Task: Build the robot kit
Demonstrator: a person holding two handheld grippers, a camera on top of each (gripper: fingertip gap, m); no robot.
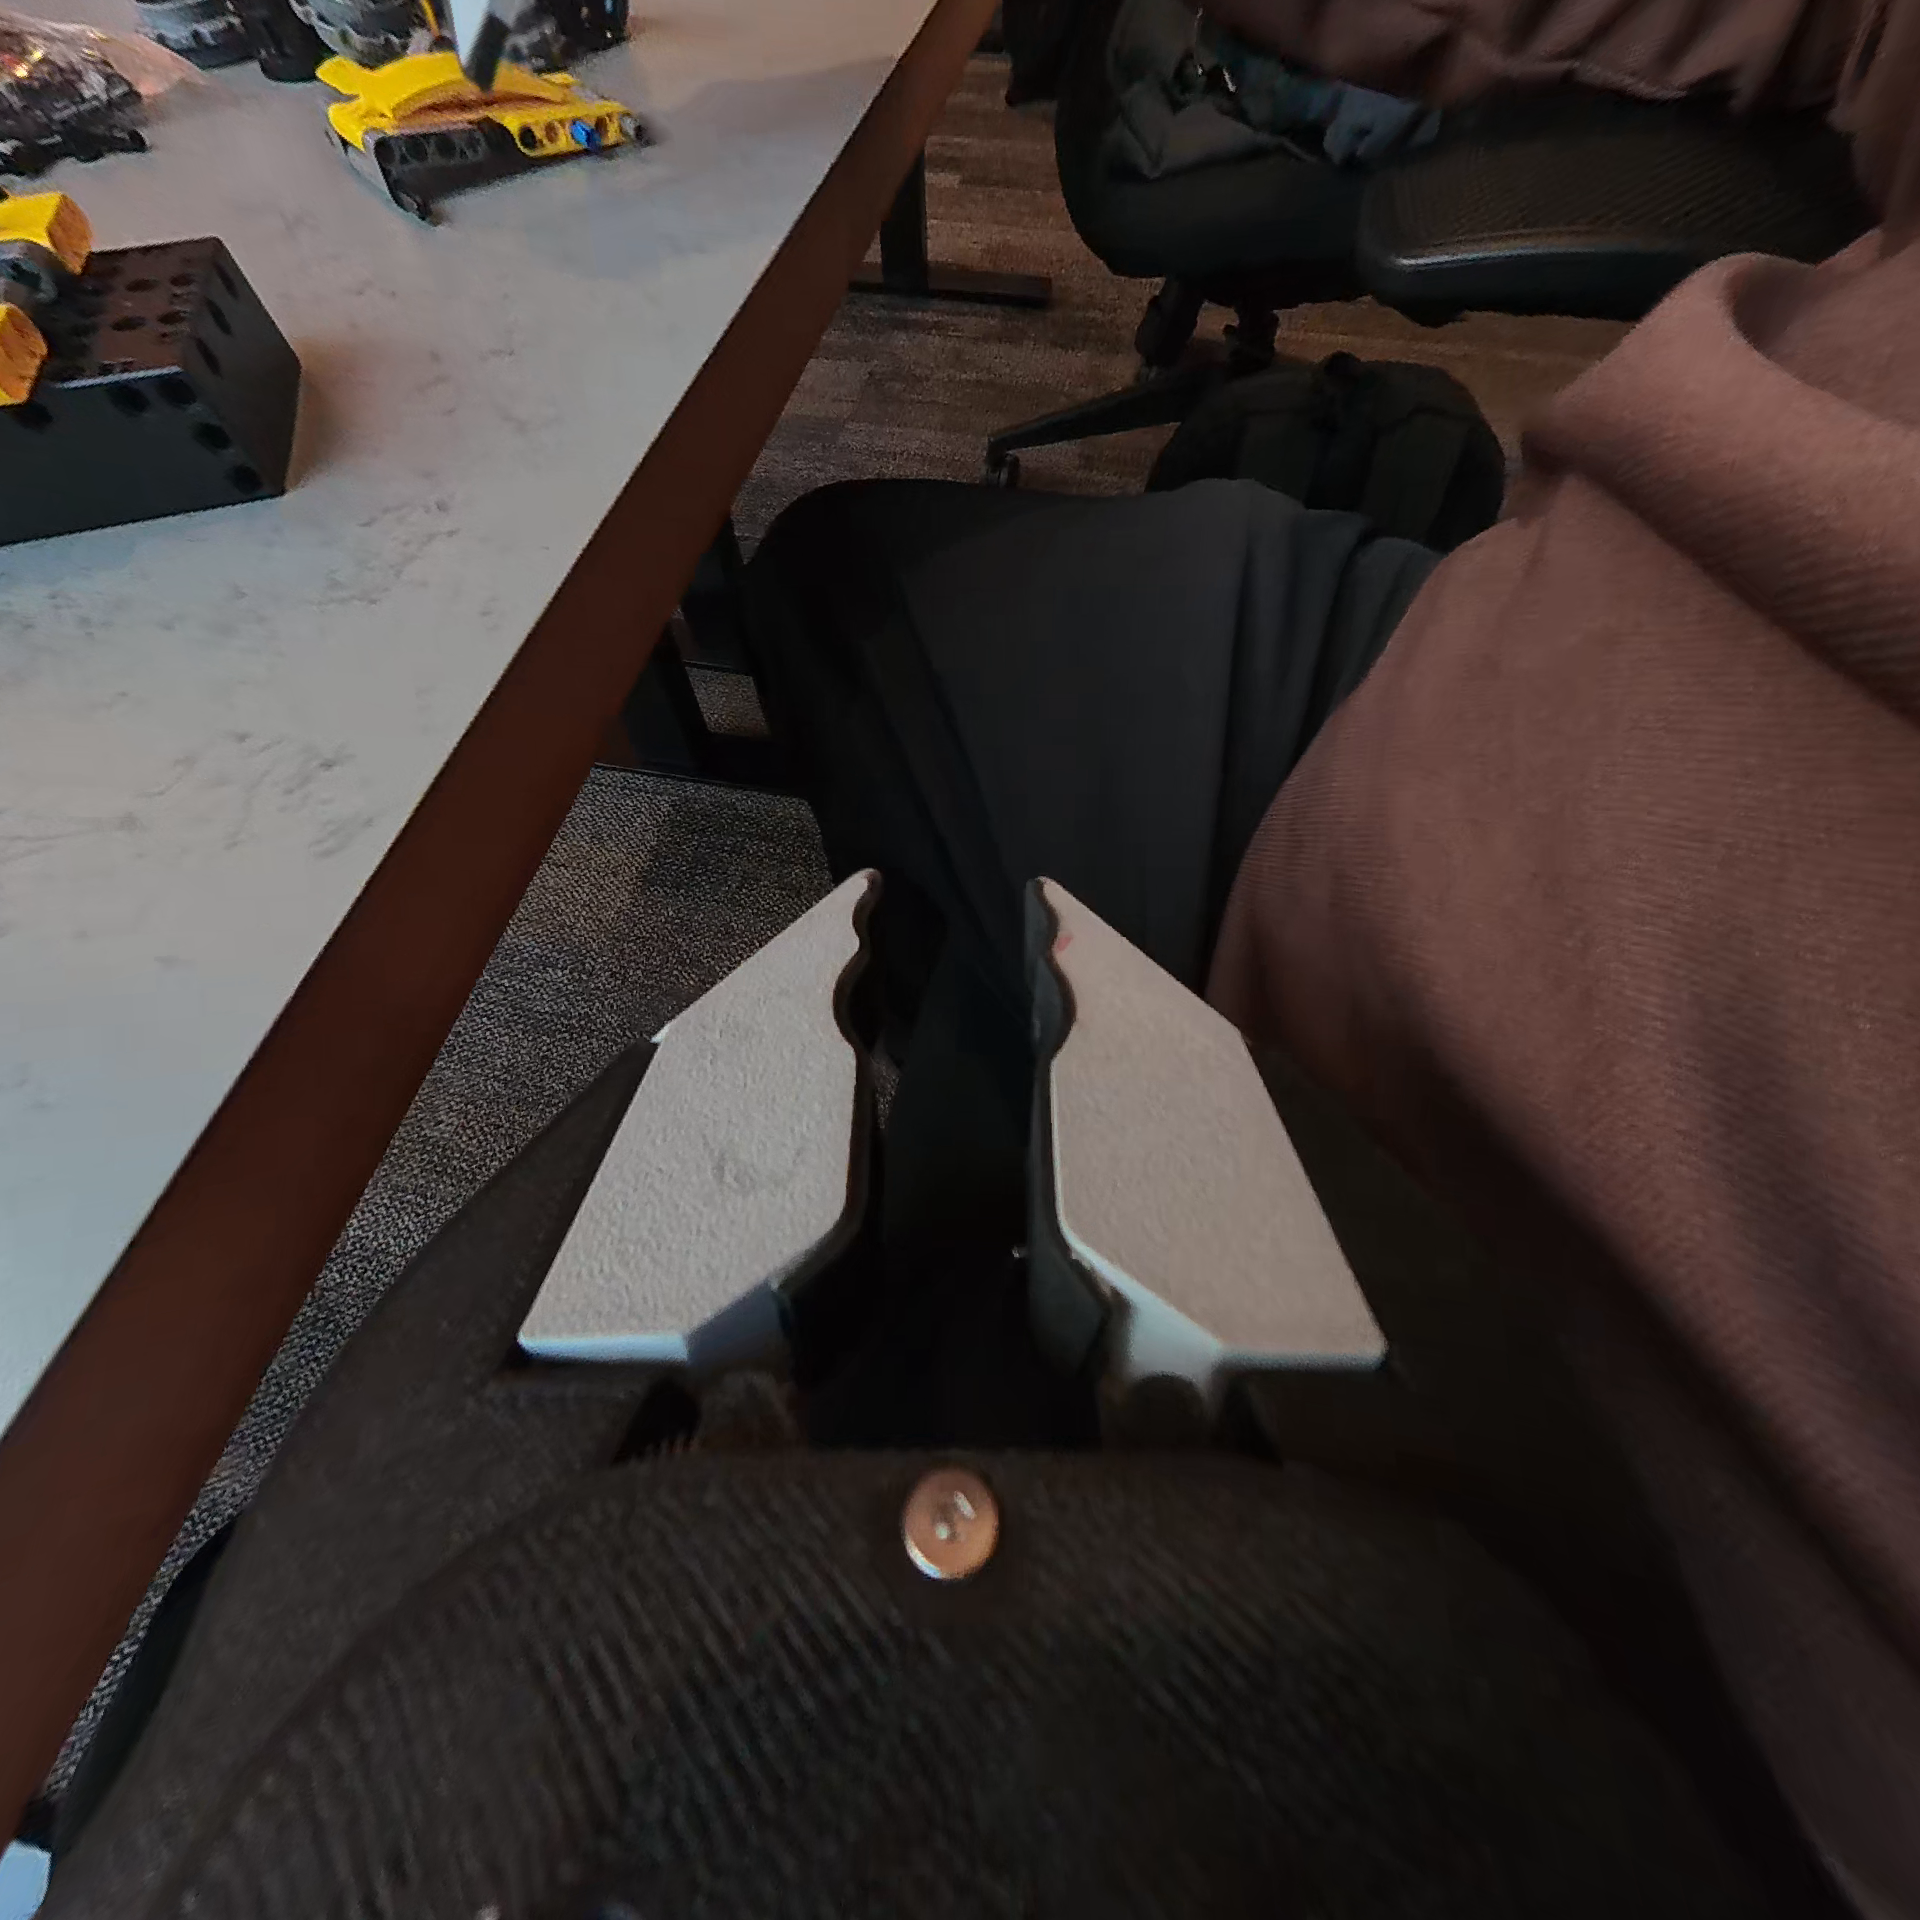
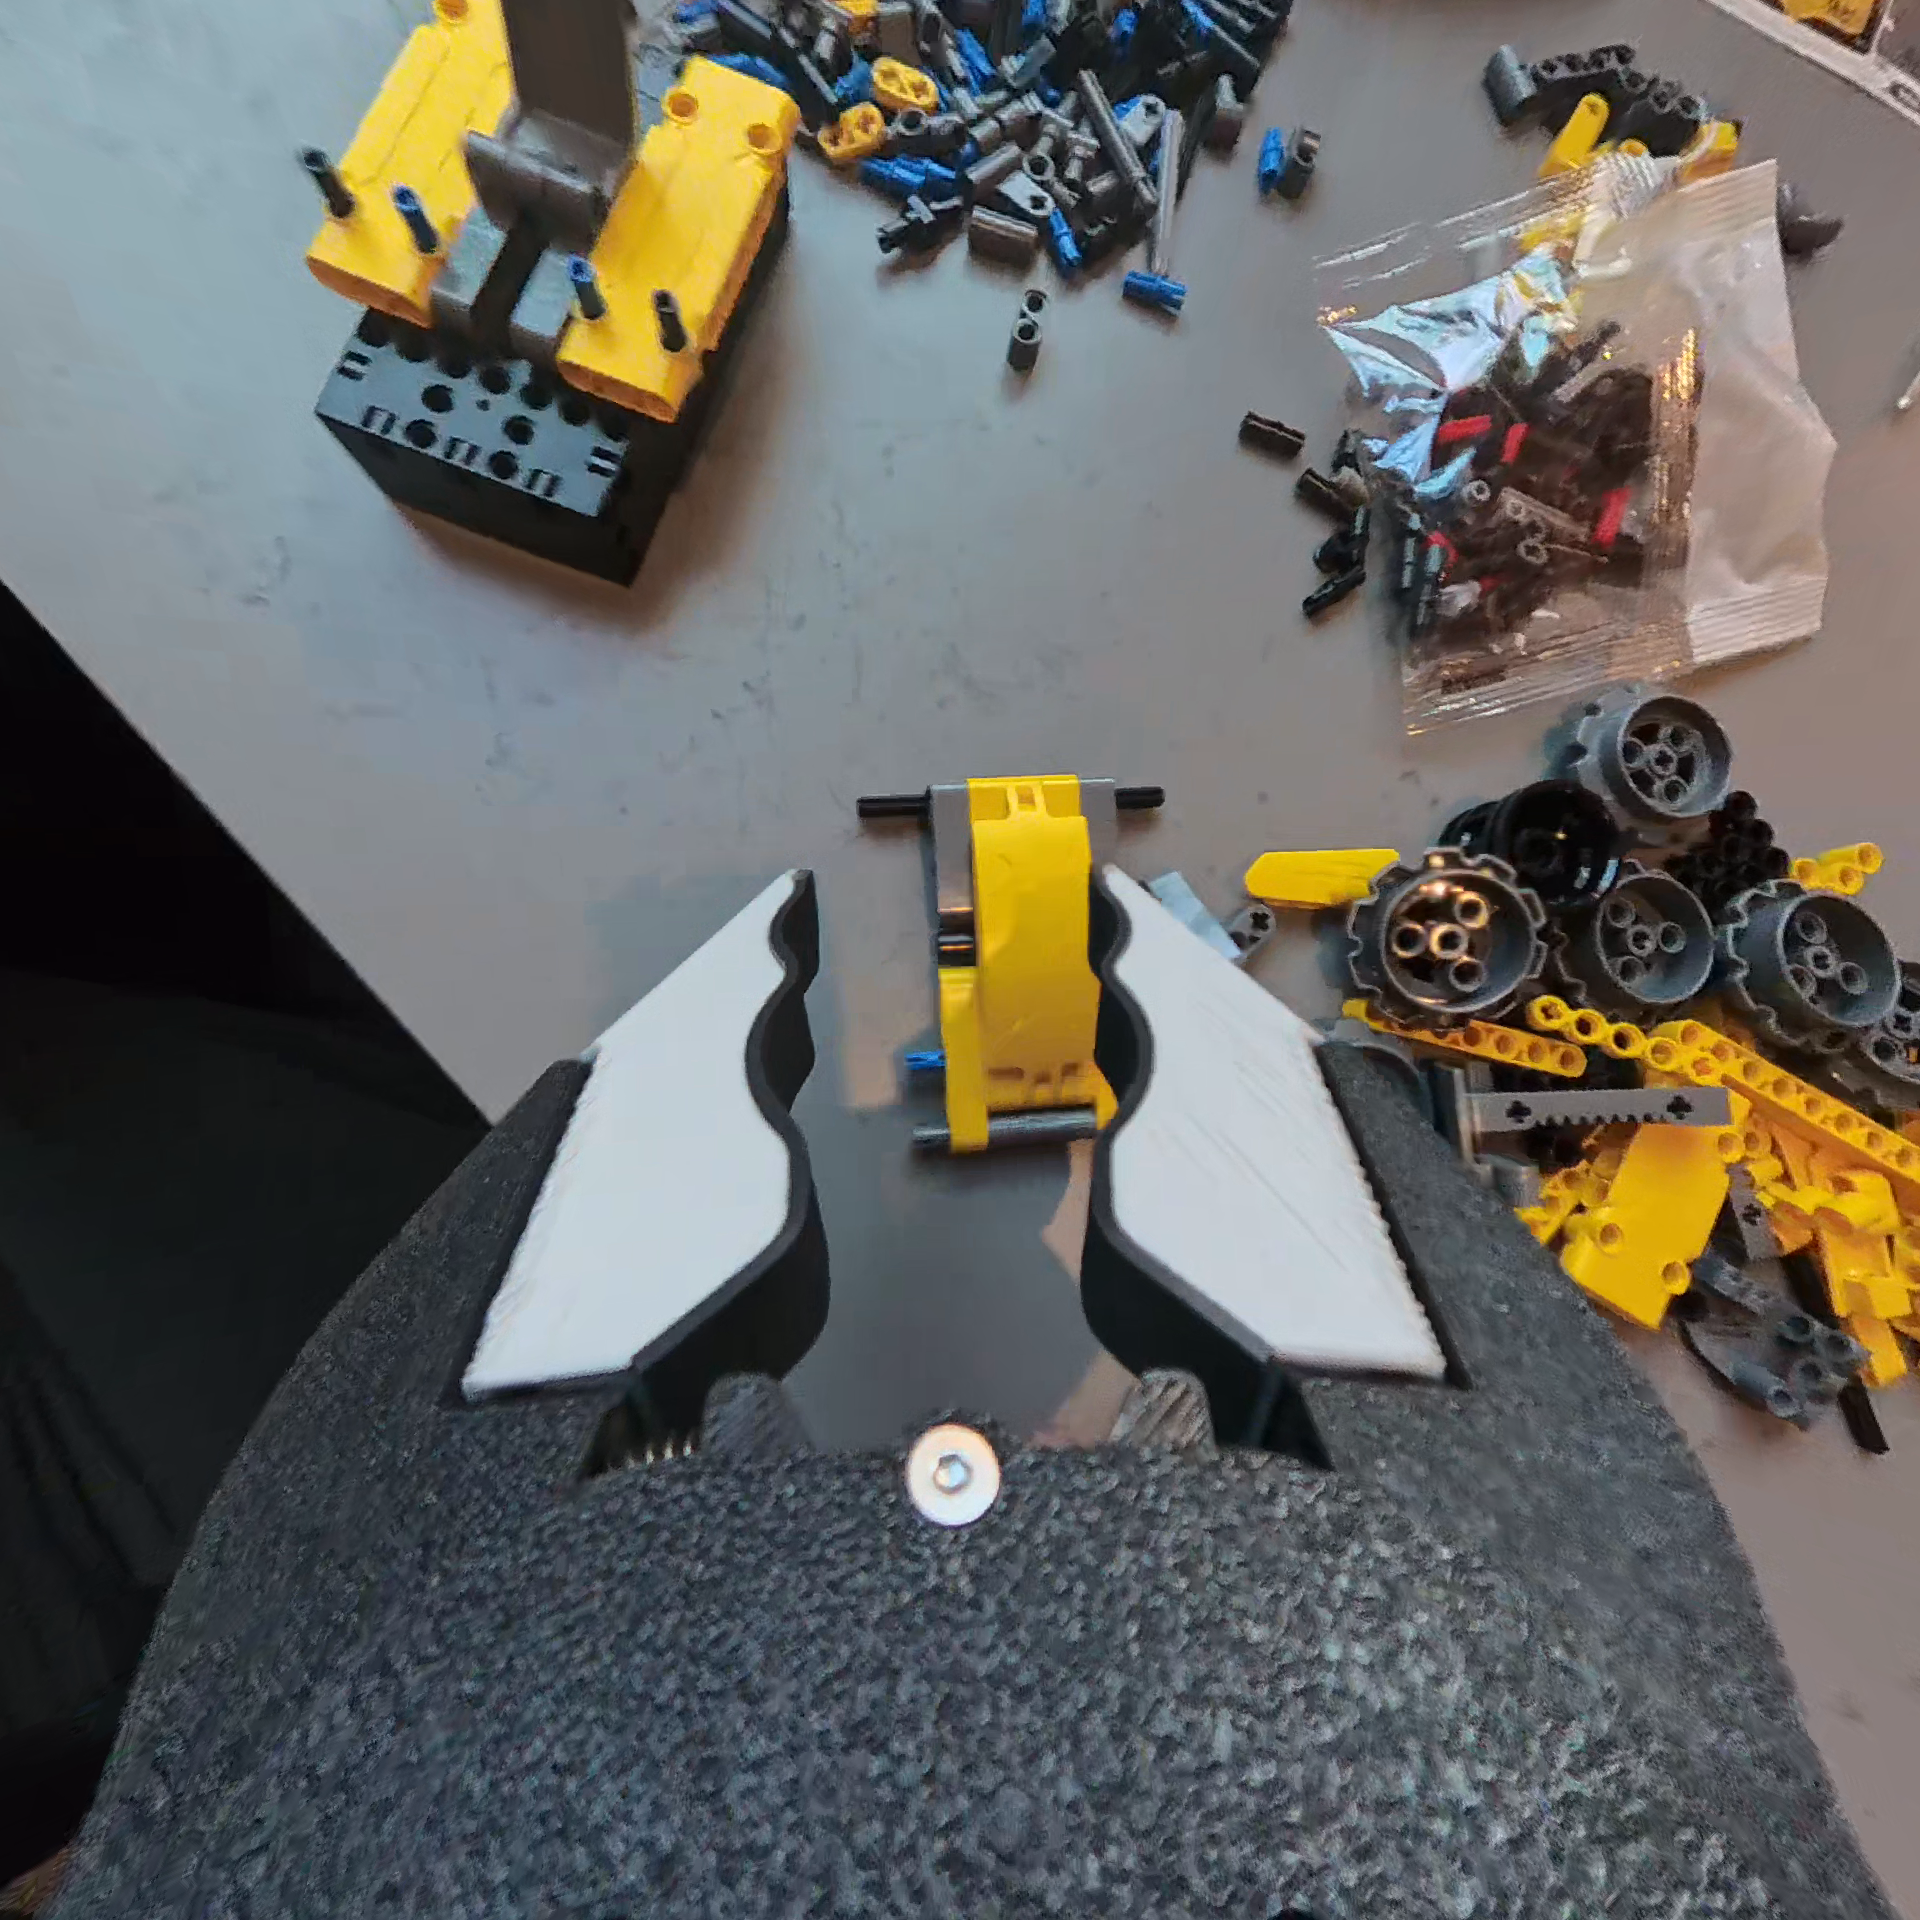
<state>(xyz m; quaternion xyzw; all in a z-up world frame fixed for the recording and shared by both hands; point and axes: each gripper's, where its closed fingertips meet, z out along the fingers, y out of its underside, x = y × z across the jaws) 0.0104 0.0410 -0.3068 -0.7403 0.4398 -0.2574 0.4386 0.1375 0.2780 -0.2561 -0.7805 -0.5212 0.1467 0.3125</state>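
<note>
My right gripper [image 2: 956,883] is open over the grey table [image 2: 727,675]. A small yellow and grey brick assembly [image 2: 1023,935] with black axles lies between its fingers. The right finger [image 2: 1195,1091] touches its side; the left finger [image 2: 675,1091] stands apart from it. The same assembly [image 1: 478,125] shows far off in the left wrist view, with a fingertip of the other gripper above it. My left gripper [image 1: 956,894] is open and empty, held below the table's brown edge [image 1: 582,665], pointing at a person's dark trouser leg [image 1: 1091,675].
A black perforated block [image 2: 499,457] carrying yellow parts and a grey upright stands at the back left. Small loose pins [image 2: 1018,104], a clear bag of parts [image 2: 1558,447], grey wheels [image 2: 1642,925] and yellow beams [image 2: 1714,1122] lie to the right. Office chairs [image 1: 1299,208] stand beyond the table. About 30 cm separates my left fingertips from my right.
</note>
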